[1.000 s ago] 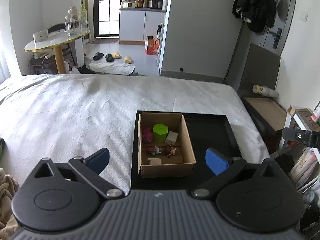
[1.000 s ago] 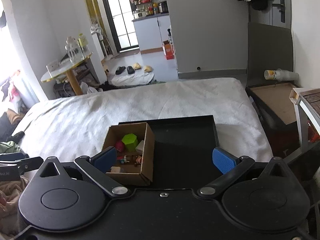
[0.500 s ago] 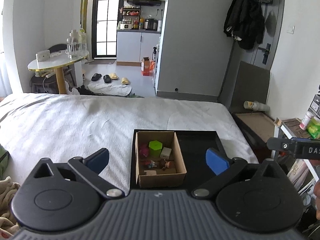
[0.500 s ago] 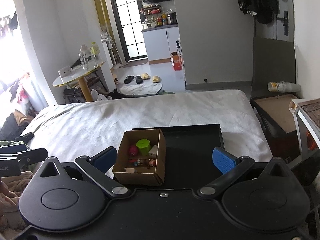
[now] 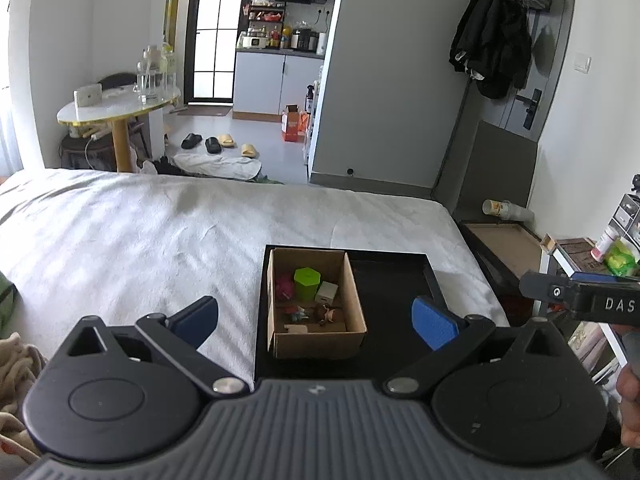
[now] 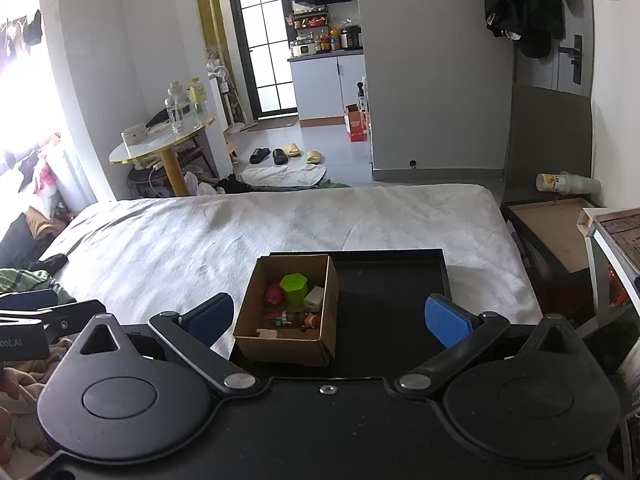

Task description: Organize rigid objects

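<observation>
— Left wrist view: where's the cardboard box (image 5: 316, 304)?
— On the black tray's (image 5: 394, 280) left side, toys inside.
— Grippers?
— Left gripper (image 5: 316, 320) and right gripper (image 6: 329, 316) both spread wide, holding nothing.

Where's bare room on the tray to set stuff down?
Free: black tray floor right of the cardboard box, up to the tray's right rim. Crowded: the box, holding a green block, a white cube and small toys.

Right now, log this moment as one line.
left gripper: open, empty | right gripper: open, empty | cardboard box: on black tray, left side | toys: in box | tray right side: bare
</observation>
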{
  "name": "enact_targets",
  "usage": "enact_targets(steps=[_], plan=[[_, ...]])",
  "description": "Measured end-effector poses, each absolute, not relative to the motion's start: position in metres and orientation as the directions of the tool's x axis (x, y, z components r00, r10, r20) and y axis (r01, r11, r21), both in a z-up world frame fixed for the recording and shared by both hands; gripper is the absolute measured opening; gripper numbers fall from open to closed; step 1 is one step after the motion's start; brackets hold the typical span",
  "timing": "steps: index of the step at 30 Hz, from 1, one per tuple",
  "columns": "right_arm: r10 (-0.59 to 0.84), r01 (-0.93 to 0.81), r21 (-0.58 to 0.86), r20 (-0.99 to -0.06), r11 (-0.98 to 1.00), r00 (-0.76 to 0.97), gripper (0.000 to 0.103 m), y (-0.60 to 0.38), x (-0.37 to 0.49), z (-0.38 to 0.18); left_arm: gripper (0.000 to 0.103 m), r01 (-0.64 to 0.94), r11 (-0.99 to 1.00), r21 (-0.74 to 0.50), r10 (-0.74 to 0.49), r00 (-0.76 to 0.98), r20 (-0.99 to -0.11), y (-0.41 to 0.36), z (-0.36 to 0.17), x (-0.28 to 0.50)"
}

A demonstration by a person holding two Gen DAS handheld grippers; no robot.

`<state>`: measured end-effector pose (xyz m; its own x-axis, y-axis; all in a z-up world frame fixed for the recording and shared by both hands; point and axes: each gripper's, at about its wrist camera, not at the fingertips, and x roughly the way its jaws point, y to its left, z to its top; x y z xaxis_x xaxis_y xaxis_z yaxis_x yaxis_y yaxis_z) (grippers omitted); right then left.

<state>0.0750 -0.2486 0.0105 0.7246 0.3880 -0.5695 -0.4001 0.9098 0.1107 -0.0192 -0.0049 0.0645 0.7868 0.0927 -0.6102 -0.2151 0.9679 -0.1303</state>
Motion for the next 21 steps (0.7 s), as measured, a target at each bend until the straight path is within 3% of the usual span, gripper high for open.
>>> enact_targets(steps=[21], plan=[[0.376, -0.373, 0.129, -0.576, 0.919, 0.726, 0.103, -0.2494, 0.0708, 0.0033, 0.102, -0.208, 0.973, -0.103, 0.097, 0.767, -0.634, -0.0076, 0.0621, -0.0197]])
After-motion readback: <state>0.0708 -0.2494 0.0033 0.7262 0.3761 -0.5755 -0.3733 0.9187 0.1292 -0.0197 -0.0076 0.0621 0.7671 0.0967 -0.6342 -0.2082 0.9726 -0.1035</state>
